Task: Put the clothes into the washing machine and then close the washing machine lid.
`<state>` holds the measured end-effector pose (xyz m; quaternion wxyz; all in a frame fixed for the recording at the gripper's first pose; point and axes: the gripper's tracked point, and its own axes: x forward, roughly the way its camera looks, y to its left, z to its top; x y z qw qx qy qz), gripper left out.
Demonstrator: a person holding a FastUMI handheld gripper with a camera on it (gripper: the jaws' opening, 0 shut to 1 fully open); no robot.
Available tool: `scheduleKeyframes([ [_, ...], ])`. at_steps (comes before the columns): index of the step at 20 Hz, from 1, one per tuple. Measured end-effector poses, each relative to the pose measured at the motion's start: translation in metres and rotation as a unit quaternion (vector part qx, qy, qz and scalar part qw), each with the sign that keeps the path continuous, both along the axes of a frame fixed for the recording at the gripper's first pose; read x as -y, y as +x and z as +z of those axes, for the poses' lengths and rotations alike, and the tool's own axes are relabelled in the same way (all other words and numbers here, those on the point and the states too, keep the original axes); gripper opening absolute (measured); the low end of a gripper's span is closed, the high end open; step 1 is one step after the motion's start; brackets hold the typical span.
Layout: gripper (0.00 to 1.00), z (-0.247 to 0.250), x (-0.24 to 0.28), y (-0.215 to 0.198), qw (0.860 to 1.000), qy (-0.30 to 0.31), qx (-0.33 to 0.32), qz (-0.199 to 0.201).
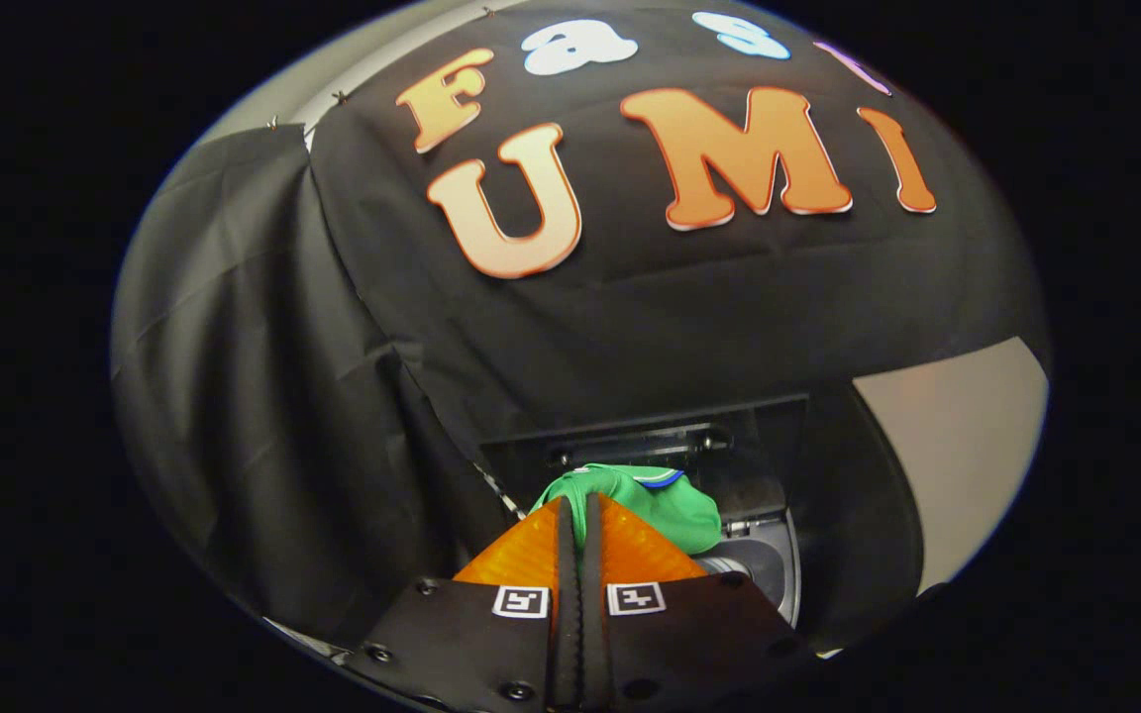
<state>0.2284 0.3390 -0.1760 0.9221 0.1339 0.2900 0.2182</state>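
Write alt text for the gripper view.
The gripper is shut on a green garment, which bunches just ahead of its fingers, above the dark open washing machine. Black cloth walls rise behind.

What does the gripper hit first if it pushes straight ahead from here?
The green garment: the gripper is shut on it. Beyond lies the washing machine opening, probably its dark back wall; depth is unclear.

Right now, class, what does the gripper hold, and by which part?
The gripper is shut on the green garment, pinching a fold at its near edge, above the washing machine.
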Motion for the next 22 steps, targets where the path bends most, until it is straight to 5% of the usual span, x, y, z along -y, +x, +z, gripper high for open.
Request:
scheduleKeyframes([
  [8, 0.08, -0.126, -0.026, 0.015, 0.994, -0.018, -0.103, -0.010],
  [22, 0.08, -0.324, -0.023, 0.013, 0.961, -0.115, -0.249, -0.026],
])
